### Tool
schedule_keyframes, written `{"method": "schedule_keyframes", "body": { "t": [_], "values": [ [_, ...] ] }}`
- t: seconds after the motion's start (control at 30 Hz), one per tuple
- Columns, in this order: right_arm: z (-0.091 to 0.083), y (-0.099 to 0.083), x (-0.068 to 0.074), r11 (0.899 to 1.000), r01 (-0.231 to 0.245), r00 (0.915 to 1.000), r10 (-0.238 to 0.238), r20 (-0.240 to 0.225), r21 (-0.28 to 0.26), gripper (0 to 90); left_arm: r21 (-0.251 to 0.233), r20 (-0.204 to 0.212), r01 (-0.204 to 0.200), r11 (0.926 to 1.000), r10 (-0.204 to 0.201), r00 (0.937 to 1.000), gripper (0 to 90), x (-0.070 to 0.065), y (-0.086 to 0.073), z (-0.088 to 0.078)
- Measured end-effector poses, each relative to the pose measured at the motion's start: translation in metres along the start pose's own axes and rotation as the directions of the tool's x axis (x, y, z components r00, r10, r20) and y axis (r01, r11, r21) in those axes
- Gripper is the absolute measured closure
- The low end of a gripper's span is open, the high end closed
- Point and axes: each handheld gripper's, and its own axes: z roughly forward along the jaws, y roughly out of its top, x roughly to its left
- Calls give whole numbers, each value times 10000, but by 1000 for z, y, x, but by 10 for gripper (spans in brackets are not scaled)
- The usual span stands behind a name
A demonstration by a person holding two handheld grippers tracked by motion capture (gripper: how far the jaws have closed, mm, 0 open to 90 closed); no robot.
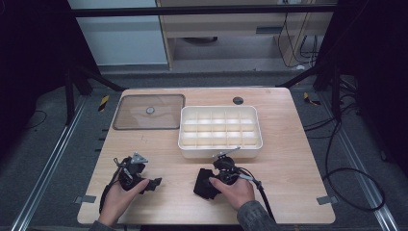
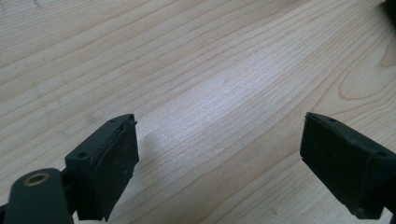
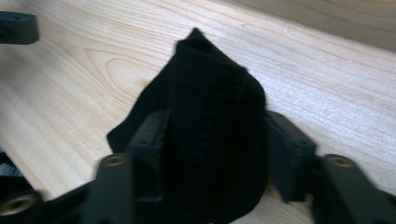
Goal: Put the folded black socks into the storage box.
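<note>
A black piece of cloth (image 1: 202,185) (image 3: 210,79) lies bunched on the wooden table (image 1: 288,159), near its front edge and right of centre. My right gripper (image 1: 209,185) (image 3: 215,135) has a jaw on each side of the bundle, and the pads press into the fabric. To the left, my left gripper (image 1: 154,183) (image 2: 219,135) rests low over bare wood with its jaws wide apart and nothing between them. One of its fingertips (image 3: 16,28) shows at the far left of the right gripper view.
A white tray (image 1: 183,131) divided into several compartments stands just behind the right hand. Its clear lid (image 1: 149,111) lies flat at the back left. A small dark round disc (image 1: 237,100) sits near the far edge.
</note>
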Motion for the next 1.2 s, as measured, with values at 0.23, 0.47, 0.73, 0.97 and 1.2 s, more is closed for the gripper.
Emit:
{"method": "schedule_keyframes", "body": {
  "t": [0.23,0.47,0.73,0.97,1.2],
  "values": [
    [-5,2,3,9994,353,9994,-353,-26,-20,673,-15,-56,46,10000,-46,10000,111,1,-1,1],
    [-11,5,7,9962,870,9960,-867,228,-103,711,-16,-286,87,10000,-87,9996,109,5,-3,1],
    [-27,13,13,9906,1339,9888,-1318,695,-264,714,37,-382,222,9997,-221,9990,107,9,-6,2],
    [-37,11,6,9893,1409,9852,-1363,1036,-384,713,127,-540,275,9995,-268,9982,105,13,-8,4],
    [-51,9,1,9815,1862,9704,-1766,1645,-448,713,171,-670,410,9990,-398,9970,102,17,-11,5]
  ]
}}
